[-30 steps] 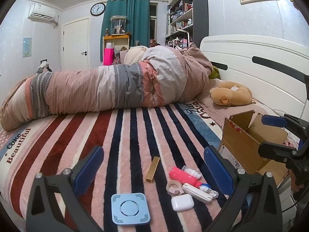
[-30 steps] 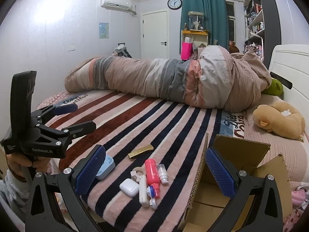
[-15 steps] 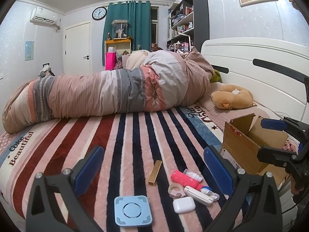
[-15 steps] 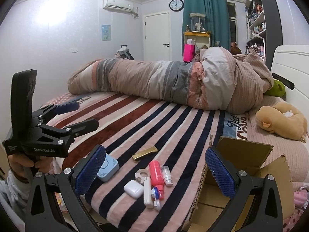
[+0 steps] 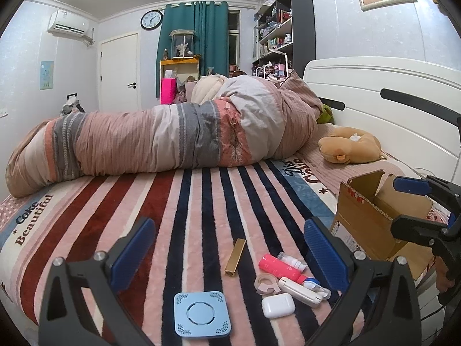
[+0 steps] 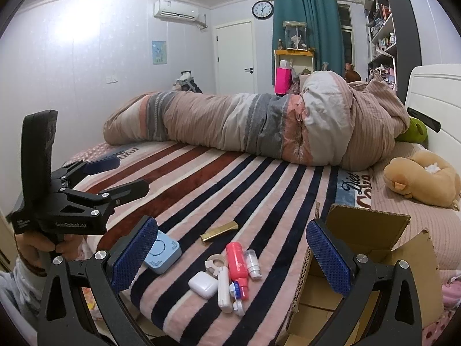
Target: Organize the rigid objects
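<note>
Small rigid objects lie near the front edge of a striped bed: a light blue square device [image 5: 202, 318], a gold bar [image 5: 235, 256], a pink bottle [image 5: 279, 268], a white earbud case [image 5: 277, 305], a white slim case [image 5: 299, 287], a tape ring [image 5: 266, 282] and a small clear bottle [image 5: 291, 261]. An open cardboard box [image 5: 366, 225] stands to their right. My left gripper [image 5: 229, 255] is open and empty, hovering before the objects. My right gripper [image 6: 232, 255] is open and empty, over the same cluster [image 6: 230, 274] beside the box [image 6: 371, 248].
A rolled striped duvet [image 5: 173, 138] lies across the far side of the bed. A tan plush toy [image 5: 350, 148] lies by the white headboard [image 5: 374, 92]. The bed's front edge is just below the objects.
Both cameras have drifted slightly, so the objects sit a little lower and further right in view. Both grippers stay open. No object has moved.
</note>
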A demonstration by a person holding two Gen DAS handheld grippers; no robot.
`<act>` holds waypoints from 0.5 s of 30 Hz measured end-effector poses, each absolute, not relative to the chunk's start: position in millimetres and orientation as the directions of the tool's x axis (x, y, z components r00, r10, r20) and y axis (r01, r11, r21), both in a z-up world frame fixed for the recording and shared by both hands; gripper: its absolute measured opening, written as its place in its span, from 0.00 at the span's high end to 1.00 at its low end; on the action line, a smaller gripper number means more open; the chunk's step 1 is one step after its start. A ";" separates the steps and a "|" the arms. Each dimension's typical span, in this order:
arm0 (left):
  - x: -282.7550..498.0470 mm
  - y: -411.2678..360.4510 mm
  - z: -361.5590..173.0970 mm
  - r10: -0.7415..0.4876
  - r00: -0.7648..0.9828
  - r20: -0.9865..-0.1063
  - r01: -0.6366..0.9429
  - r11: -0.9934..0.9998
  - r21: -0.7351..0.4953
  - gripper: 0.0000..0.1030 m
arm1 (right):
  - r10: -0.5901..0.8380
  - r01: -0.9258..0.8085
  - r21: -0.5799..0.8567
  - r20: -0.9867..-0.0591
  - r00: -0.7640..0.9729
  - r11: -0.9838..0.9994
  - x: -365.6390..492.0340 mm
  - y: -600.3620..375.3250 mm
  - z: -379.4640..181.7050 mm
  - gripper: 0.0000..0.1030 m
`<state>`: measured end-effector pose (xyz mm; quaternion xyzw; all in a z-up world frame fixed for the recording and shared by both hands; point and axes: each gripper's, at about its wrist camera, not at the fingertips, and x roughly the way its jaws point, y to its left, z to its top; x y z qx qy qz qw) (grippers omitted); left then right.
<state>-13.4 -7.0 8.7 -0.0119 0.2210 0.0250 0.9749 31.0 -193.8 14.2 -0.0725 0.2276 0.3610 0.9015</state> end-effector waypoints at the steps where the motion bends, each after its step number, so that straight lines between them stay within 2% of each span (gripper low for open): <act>1: -13.1 -6.6 8.4 0.044 0.901 -0.432 -0.055 0.998 -0.013 0.00 | 0.618 -0.684 0.033 -0.460 0.637 0.729 30.8 -193.1 14.8 0.00; 15: -12.2 -6.1 7.5 0.040 0.899 -0.436 -0.052 0.998 -0.016 0.00 | 0.630 -0.700 0.038 -0.472 0.616 0.713 30.7 -191.5 11.8 0.00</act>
